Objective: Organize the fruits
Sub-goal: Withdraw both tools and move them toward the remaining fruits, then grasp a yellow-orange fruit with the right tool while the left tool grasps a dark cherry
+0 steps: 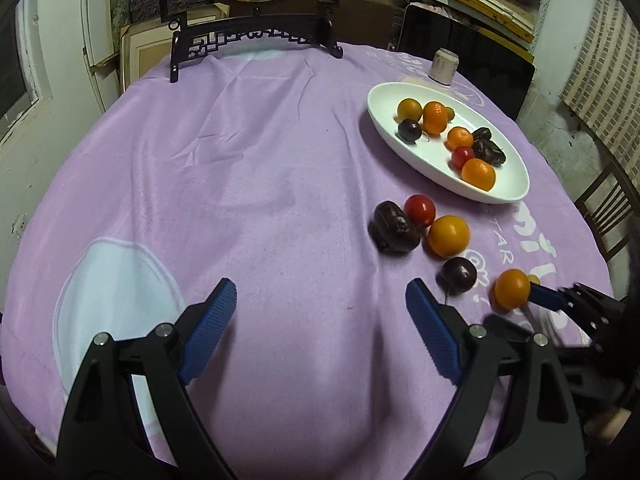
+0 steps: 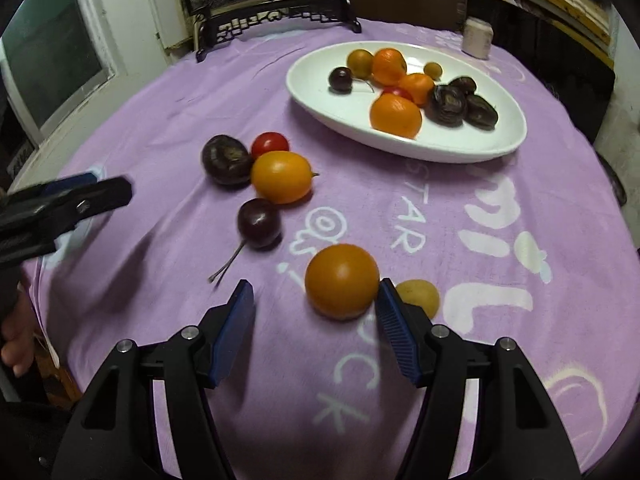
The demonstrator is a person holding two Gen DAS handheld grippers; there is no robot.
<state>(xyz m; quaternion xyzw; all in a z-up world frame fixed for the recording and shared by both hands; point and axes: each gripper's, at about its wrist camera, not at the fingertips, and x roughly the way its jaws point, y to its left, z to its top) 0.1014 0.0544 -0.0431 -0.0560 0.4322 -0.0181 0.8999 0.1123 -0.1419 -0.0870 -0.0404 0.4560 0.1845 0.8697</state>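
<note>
Right tongs (image 2: 316,312) apart, straddling round orange fruit (image 2: 342,286) on lilac-clothed surface (image 2: 160,280), right pad touching, likely lining up pick. Left tongs (image 1: 320,332) wide apart, empty. White oval ceramic dish (image 2: 320,96) beyond, holding sorted fruit.

The left tool (image 1: 320,320) gapes over bare purple cloth (image 1: 260,160), loose fruits (image 1: 448,236) near the white dish (image 1: 384,120).

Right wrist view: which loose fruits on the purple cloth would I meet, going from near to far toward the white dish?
Small yellow fruit → round orange fruit → dark cherry → oval orange fruit → red tomato → white dish.
</note>
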